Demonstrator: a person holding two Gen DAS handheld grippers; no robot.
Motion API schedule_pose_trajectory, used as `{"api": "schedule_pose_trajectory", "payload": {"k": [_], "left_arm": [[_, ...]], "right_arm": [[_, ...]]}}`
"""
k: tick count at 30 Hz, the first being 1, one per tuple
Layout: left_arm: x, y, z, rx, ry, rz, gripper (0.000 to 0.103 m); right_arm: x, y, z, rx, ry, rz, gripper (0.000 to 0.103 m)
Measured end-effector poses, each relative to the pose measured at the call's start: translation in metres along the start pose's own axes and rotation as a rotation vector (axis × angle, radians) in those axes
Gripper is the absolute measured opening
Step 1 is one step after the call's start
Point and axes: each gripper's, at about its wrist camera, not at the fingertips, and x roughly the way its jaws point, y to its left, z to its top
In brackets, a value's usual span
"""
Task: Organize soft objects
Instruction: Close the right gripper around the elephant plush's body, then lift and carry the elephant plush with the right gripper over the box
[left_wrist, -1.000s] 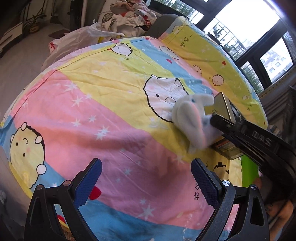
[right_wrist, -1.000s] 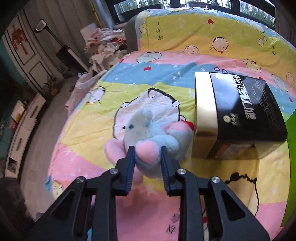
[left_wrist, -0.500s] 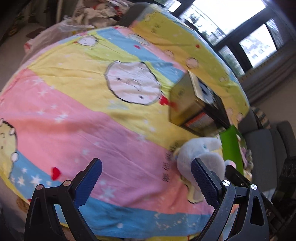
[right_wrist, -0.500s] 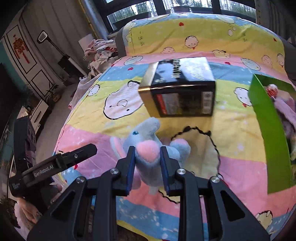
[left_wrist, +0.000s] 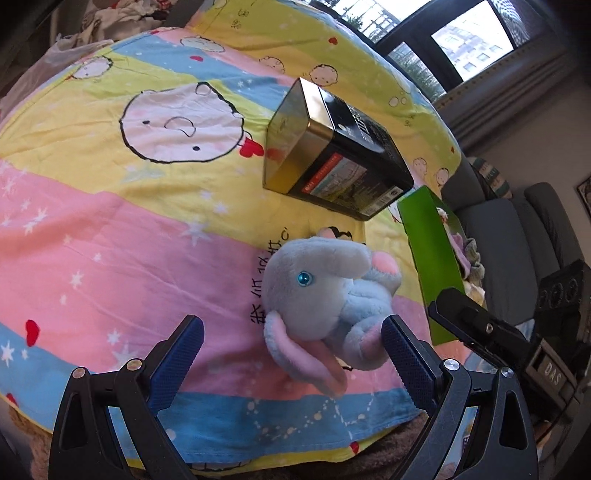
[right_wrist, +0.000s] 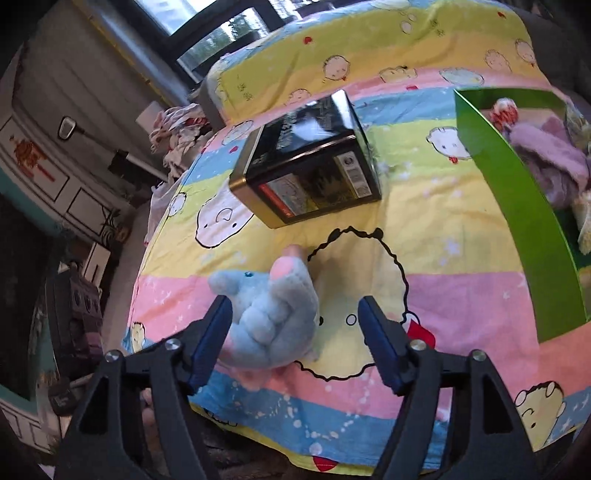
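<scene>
We see a fuzzy plush elephant (left_wrist: 332, 295) on a matt, creased cotton sheet (left_wrist: 110, 240). The tin box (left_wrist: 332, 155) looks glossy metal with a printed paper label. The claw pads (left_wrist: 177, 362) are ribbed rubber.

left gripper (left_wrist: 291, 356): black angular frame, blue ribbed pads, silver screws
right gripper (right_wrist: 295, 338): same black frame, blue pads, silver screws; white "DAS" lettering on its body

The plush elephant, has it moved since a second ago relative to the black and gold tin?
Yes. The plush elephant went from beside the black and gold tin to the bedsheet's near edge, clear of the tin.
</scene>
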Motion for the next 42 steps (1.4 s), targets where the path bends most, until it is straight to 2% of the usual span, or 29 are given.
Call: {"api": "schedule_pose_trajectory", "payload": {"k": [5, 14, 16, 20, 22, 24, 26, 27, 29, 30, 31, 32, 34, 35, 37, 40, 42], "left_arm": [[0.007, -0.003, -0.003, 0.023, 0.027, -0.029, 0.097], [0.016, -0.018, -0.007, 0.088, 0.031, -0.026, 0.096], [0.017, -0.021, -0.008, 0.104, 0.040, -0.053, 0.084], [0.018, -0.028, -0.008, 0.136, 0.032, -0.068, 0.074], [0.018, -0.030, -0.008, 0.144, 0.027, -0.068, 0.073], [0.017, -0.031, -0.008, 0.151, 0.021, -0.078, 0.071], [0.016, -0.031, -0.008, 0.162, 0.022, -0.081, 0.069], [0.015, -0.032, -0.008, 0.166, 0.018, -0.084, 0.067], [0.013, -0.035, -0.010, 0.183, 0.010, -0.095, 0.061], [0.011, -0.039, -0.010, 0.199, 0.006, -0.113, 0.048], [0.012, -0.044, -0.011, 0.216, 0.021, -0.147, 0.040], [0.014, -0.051, -0.013, 0.224, 0.039, -0.156, 0.041], [0.017, -0.059, -0.015, 0.250, 0.029, -0.120, 0.041], [0.019, -0.060, -0.015, 0.260, 0.031, -0.107, 0.041], [0.020, -0.057, -0.015, 0.242, 0.035, -0.105, 0.041], [0.010, -0.047, -0.013, 0.211, 0.018, -0.106, 0.041], [0.001, -0.042, -0.010, 0.191, 0.010, -0.100, 0.043]], "right_arm": [[0.015, -0.011, 0.001, 0.067, 0.057, 0.072, 0.079], [0.056, -0.024, -0.002, 0.163, 0.181, 0.114, 0.080], [0.062, -0.028, -0.003, 0.185, 0.202, 0.124, 0.082], [0.068, -0.036, -0.005, 0.228, 0.230, 0.179, 0.083], [0.069, -0.036, -0.005, 0.238, 0.229, 0.190, 0.083], [0.067, -0.034, -0.006, 0.236, 0.225, 0.193, 0.081], [0.066, -0.034, -0.006, 0.241, 0.226, 0.233, 0.068], [0.066, -0.033, -0.006, 0.244, 0.227, 0.243, 0.068], [0.064, -0.030, -0.007, 0.230, 0.213, 0.229, 0.066], [0.064, -0.027, -0.008, 0.225, 0.211, 0.224, 0.064], [0.063, -0.024, -0.008, 0.219, 0.207, 0.232, 0.061], [0.062, -0.020, -0.008, 0.211, 0.207, 0.251, 0.053], [0.061, -0.015, -0.008, 0.193, 0.195, 0.234, 0.050], [0.062, -0.016, -0.009, 0.215, 0.192, 0.198, 0.050], [0.066, -0.019, -0.008, 0.250, 0.199, 0.193, 0.049], [0.063, -0.017, -0.005, 0.228, 0.195, 0.181, 0.053], [0.059, -0.014, 0.000, 0.190, 0.189, 0.147, 0.060]]}}
